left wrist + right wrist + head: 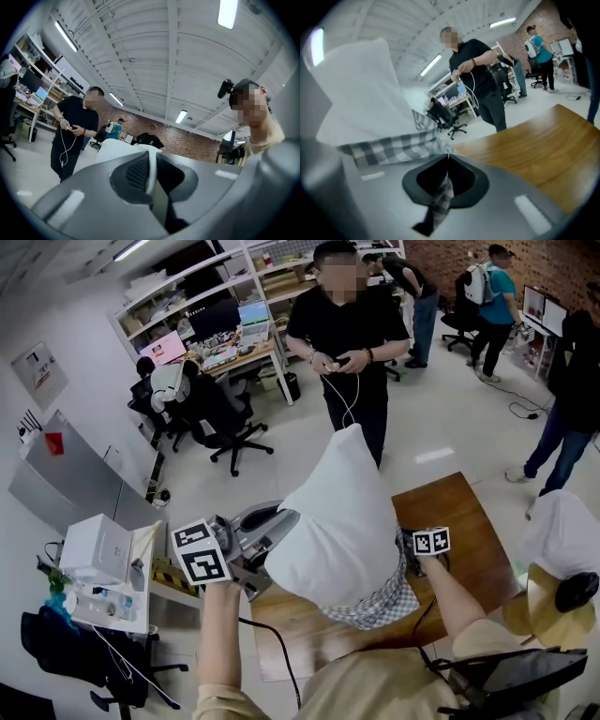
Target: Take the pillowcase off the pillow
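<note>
Pillowcase [380, 601] sits bunched round the low end of the pillow [342, 521], which stands nearly upright over the table [469, 521], its long axis running from my chest up and away. My right gripper [446, 157] is pressed together on a fold of the checked cloth at the pillow's bottom right edge. My left gripper [151, 154] is clamped on white pillow fabric on the left flank, above the checked edge. With the 2 grips set so, I judge the right one must draw down that axis toward me, away from the left.
</note>
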{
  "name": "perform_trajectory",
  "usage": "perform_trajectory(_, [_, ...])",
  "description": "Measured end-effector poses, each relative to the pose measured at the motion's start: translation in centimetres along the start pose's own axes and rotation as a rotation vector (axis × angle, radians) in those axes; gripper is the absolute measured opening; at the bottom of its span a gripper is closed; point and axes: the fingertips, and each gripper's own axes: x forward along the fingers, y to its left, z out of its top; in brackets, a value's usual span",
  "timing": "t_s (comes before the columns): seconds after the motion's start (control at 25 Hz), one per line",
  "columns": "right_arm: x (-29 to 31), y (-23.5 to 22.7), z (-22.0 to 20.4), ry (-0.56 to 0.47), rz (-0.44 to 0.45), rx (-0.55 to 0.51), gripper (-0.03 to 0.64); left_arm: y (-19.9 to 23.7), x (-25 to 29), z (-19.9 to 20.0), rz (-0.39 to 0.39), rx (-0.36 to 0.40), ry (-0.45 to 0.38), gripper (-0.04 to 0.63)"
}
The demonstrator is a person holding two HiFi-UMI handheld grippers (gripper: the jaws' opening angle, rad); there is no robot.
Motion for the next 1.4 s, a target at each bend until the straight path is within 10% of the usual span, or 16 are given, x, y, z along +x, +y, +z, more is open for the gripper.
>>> perform_trajectory(0.32, [-11.4, 17.7, 10.3, -0.257, 0.103, -0.495, 0.143, 9.4, 1.0, 2.6, 0.265, 0.14, 0.054, 0.02])
perform_trajectory(0.68, [-9.4, 35.6, 1.9, -0.183, 0.364, -0.776, 0.203, 13.0, 0.9, 3.3, 0.279, 0.092, 0.019, 0.02])
perform_trajectory(0.84, [-5.4, 34.1, -1.2, -0.096, 0.287, -0.854, 0.225, 13.0, -0.2, 3.4, 0.287, 0.076, -0.003, 0.02])
perform_trajectory(1.0, [-3.4, 31.3, -2.0, -0.036, 0.252, -0.868, 0.049, 14.4, -0.5, 4.1, 0.314, 0.004, -0.061, 0.02])
perform_trajectory(1.4, [0.1, 19.9, -16.0, 0.315, 0.273, -0.724, 0.017, 13.1, -3.8, 6.2, 0.106, -0.063, -0.273, 0.018])
